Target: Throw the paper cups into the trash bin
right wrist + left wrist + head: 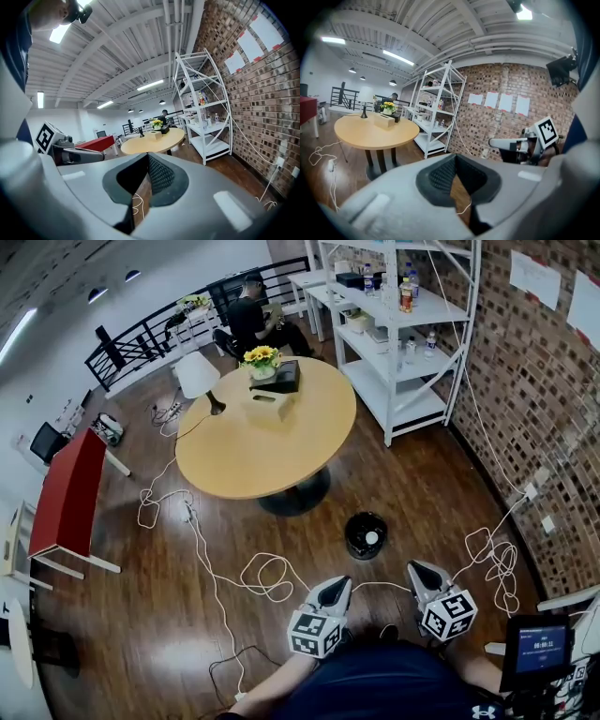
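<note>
Left gripper (pixel 337 584): clenched and empty. The left gripper view shows only floor through the narrow slit between the jaws.
Right gripper (pixel 415 567): clenched and empty. It is held level with the left one, at your 1 o'clock.
Trash bin (pixel 350 527): black and round, standing on the floor at your 12 o'clock, near both grippers and between the lines they point along.
Paper cup (pixel 372 538): one small white shape lies inside the trash bin, toward its 3 o'clock side. It reads as a cup, but it is too small to confirm rim or orientation.
Cable (pixel 267 574): white loops lie on the floor at the trash bin's 8 o'clock, apart from it.
Table (pixel 248 454): round and wooden, at your 11 o'clock beyond the trash bin. It carries a tissue box (pixel 267 408) and flowers (pixel 261 356). No paper cup can be made out on it.
Step in hand: judged to be at or after the drop, since a cup is in the trash bin and you hold nothing.
Next move: scan the table and floor for any remaining cup. If you find one, open a gripper before reaching and grip lightly, as a thin paper wall is likely to crush. If you find none, treat the task as complete.
</note>
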Motion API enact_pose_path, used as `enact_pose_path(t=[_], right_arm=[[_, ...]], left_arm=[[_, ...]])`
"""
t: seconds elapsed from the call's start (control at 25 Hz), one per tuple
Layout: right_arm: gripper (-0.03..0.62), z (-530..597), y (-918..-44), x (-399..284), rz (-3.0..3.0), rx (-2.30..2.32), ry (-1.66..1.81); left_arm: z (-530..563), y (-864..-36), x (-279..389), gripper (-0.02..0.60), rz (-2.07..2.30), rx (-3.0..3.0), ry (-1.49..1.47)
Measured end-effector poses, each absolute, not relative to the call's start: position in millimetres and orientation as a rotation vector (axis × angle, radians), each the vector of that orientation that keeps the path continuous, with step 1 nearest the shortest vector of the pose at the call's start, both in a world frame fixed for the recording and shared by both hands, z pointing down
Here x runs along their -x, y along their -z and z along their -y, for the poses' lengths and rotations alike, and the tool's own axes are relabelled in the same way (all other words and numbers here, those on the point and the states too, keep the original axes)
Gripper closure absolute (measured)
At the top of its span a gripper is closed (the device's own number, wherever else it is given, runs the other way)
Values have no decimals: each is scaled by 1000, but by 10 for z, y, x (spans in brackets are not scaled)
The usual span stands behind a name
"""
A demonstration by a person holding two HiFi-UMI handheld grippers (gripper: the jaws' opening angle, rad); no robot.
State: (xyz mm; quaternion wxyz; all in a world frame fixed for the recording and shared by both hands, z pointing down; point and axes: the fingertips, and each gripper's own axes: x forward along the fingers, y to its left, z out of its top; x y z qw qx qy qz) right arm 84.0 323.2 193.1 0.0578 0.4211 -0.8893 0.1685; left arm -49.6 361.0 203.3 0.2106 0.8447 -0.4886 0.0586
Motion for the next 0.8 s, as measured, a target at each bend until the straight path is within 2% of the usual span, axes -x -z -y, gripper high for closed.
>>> enact_pose_path(t=[0.8], right_arm=[[585,-3378,-1762,-819,2750,-1298,-475]], left_arm=[[-3734,-2066,535,577,1363,-2303,-191]])
